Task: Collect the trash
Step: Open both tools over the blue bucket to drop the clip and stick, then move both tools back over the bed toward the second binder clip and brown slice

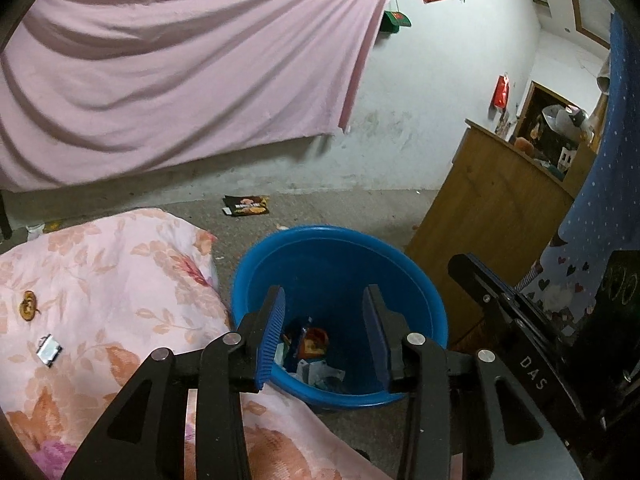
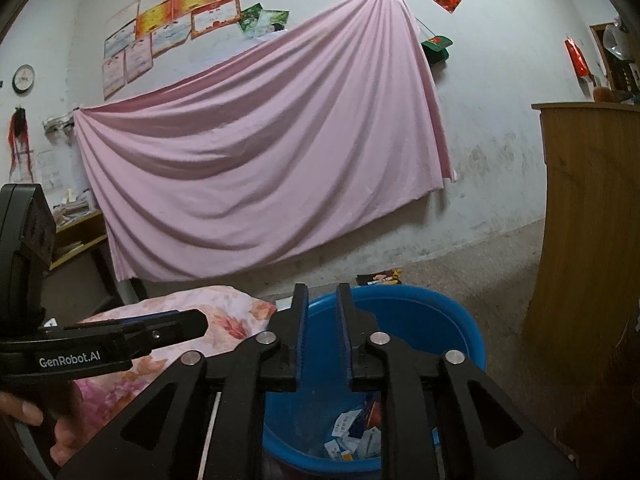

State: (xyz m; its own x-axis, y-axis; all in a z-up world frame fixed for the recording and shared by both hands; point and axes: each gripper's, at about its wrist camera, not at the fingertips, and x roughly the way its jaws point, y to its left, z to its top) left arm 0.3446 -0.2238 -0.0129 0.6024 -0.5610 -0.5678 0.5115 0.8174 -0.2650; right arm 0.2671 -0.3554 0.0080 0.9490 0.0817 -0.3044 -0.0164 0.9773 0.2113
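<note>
We read this as a lived-in bedroom in a home: floral quilt [image 1: 100, 280] on bed, pink sheet [image 2: 260, 152] pinned to stained white wall, certificates [image 2: 168, 28] & wall clock [image 2: 23, 78], wooden cabinet [image 1: 492, 216], bare concrete floor [image 1: 320, 208].

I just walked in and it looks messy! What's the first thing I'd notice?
Probably the big pink sheet draped across the wall. Next, the blue bucket on the floor beside the flowery quilt, with wrappers at the bottom. Both tongs hang empty over it.
</note>
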